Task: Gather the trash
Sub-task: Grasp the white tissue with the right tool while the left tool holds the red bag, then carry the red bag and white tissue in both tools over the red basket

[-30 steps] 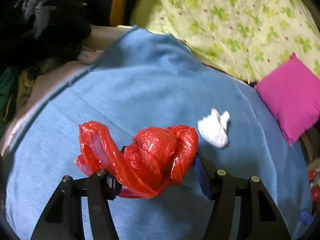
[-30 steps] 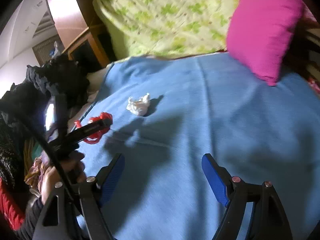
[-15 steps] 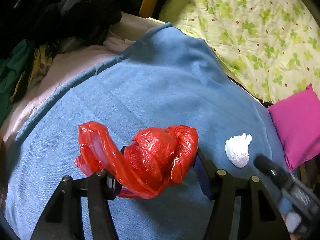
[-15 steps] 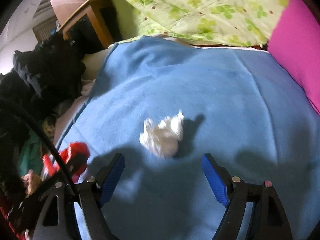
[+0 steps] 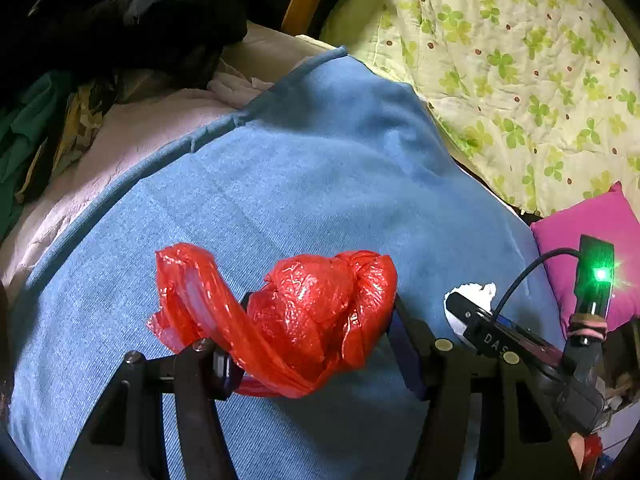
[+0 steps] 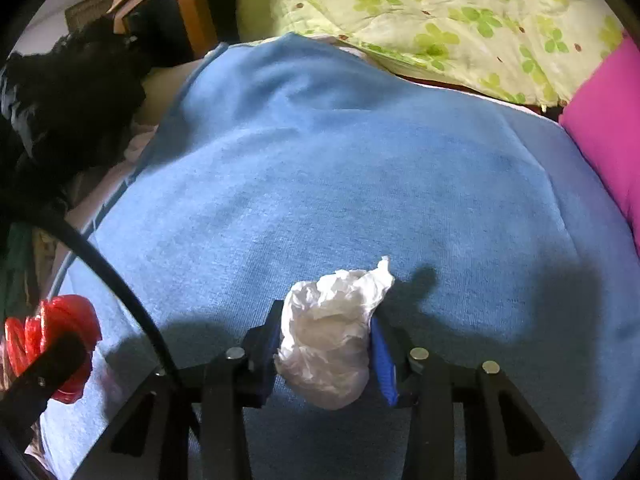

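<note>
A blue blanket (image 6: 360, 184) is covering the bed, with a clover-print quilt (image 6: 460, 12) lying at its far edge and a pink pillow (image 6: 608, 140) sitting to the right. The left gripper (image 5: 316, 320) is pinching a crumpled red bag (image 5: 312, 316) above the blanket. The right gripper (image 6: 326, 344) is just beside it; its jaws have just been closing and are now squeezing a white tissue wad (image 6: 332, 340) at the blanket's near part.

Pillow (image 6: 608, 136) right of blanket (image 6: 340, 168)
</note>
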